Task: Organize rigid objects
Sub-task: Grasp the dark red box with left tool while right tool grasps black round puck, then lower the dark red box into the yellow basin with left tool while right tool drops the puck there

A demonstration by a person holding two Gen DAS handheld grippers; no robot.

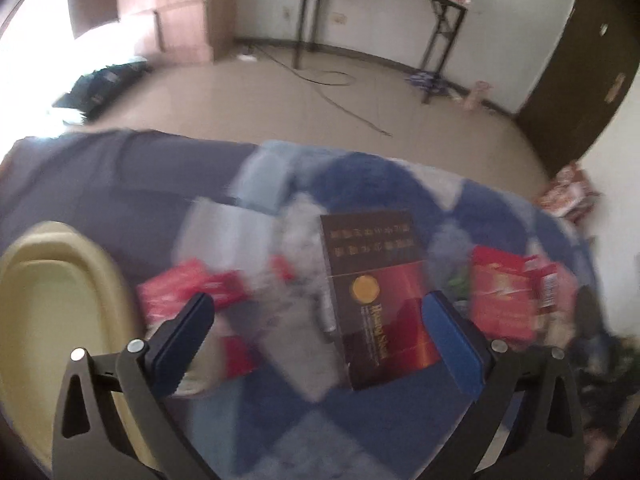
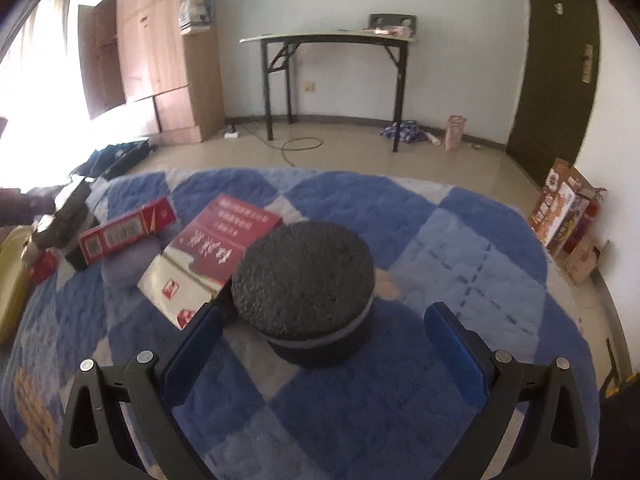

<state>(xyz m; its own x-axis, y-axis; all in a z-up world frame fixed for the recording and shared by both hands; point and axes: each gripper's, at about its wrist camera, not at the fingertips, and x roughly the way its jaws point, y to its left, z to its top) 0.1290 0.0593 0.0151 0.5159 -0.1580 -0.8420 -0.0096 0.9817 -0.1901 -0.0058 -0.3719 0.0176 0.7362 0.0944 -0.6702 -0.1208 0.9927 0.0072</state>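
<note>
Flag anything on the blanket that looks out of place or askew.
The red and white book lies crooked, one corner tucked under the round black tin. The red carton beside it sits tilted, its far end flap open.

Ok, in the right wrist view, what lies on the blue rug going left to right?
Yellow tray → long red box → red and white box → round black container.

Daylight blows out the upper left of both fisheye views; the left wrist view is motion-blurred, edges bowed and dark.
</note>
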